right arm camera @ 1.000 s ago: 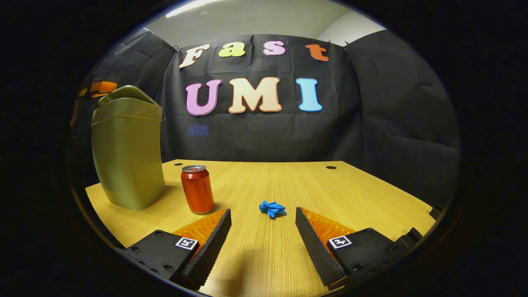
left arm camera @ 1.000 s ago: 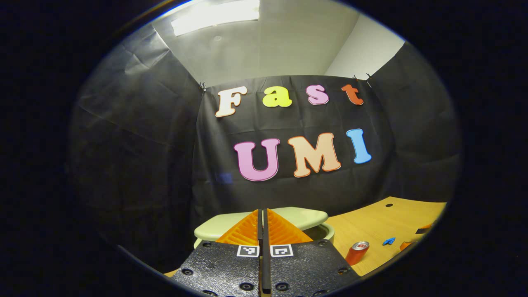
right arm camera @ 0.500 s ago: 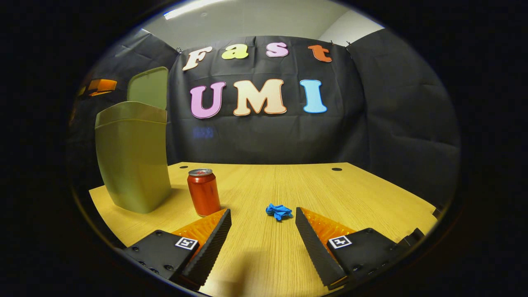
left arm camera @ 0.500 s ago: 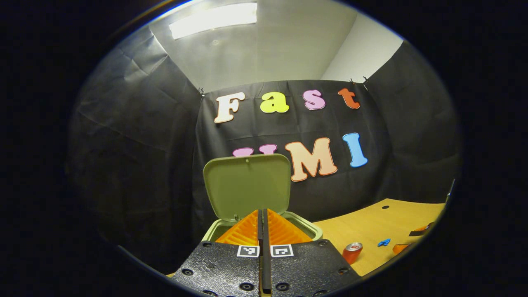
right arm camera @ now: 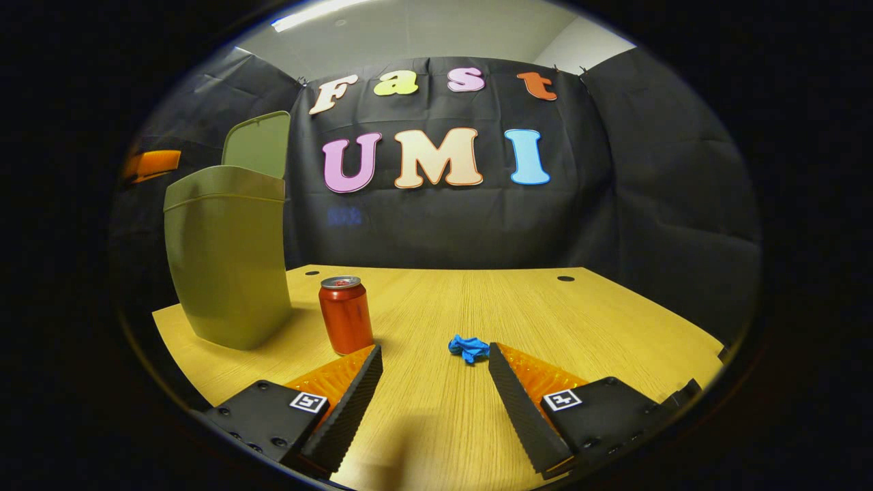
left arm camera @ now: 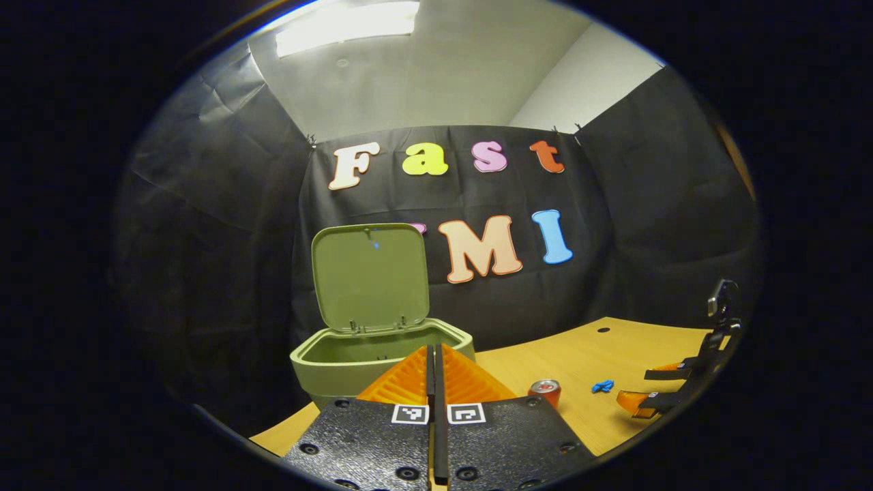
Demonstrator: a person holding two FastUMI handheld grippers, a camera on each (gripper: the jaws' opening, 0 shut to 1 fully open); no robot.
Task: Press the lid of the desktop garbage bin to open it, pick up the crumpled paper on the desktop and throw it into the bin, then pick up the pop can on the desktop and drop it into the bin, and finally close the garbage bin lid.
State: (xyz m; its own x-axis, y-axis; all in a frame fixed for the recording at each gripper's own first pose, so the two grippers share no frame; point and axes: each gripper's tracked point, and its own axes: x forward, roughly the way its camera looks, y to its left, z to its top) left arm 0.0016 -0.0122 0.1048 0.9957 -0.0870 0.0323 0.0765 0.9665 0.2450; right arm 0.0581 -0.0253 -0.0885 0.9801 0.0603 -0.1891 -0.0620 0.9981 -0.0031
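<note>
Right tool (right arm camera: 435, 358): fingers spread wide, holding nothing, low over the table (right arm camera: 614, 320). Paper (right arm camera: 468, 348) lies just beyond its tips; can (right arm camera: 346, 314) stands left. Left tool (left arm camera: 434, 372): fingers pressed together, holding nothing, near the bin (left arm camera: 354, 361), its lid (left arm camera: 370, 276) raised.

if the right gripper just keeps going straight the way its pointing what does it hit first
Most likely the crumpled blue paper. The right gripper is open and low over the table, and the paper lies just ahead, slightly toward one finger. The pop can stands off to the side; depth is hard to judge.
</note>
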